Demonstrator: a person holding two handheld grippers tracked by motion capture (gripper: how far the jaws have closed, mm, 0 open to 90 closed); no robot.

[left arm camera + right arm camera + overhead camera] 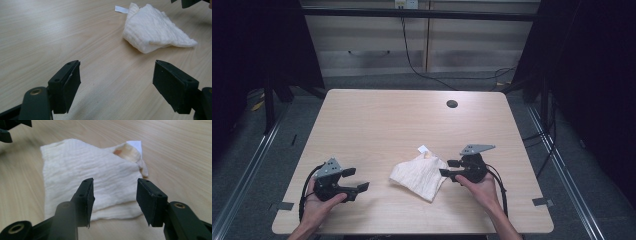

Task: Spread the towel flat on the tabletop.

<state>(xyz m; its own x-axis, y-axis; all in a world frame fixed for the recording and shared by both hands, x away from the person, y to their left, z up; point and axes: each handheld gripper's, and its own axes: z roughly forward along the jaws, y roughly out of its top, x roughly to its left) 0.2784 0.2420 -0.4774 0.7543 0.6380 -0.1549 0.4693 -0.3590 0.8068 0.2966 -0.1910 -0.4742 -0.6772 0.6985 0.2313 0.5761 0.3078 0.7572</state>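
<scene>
Right gripper (113, 202) faces folded cloth (419, 176), its tag (423, 148) pointing far-side.

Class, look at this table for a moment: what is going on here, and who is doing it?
A person sits at a wooden table with a two-jaw claw in each hand. The right claw is at the edge of a folded cream cloth, jaws apart and not yet gripping it. The left claw waits open on bare wood, apart from the cloth.
</scene>
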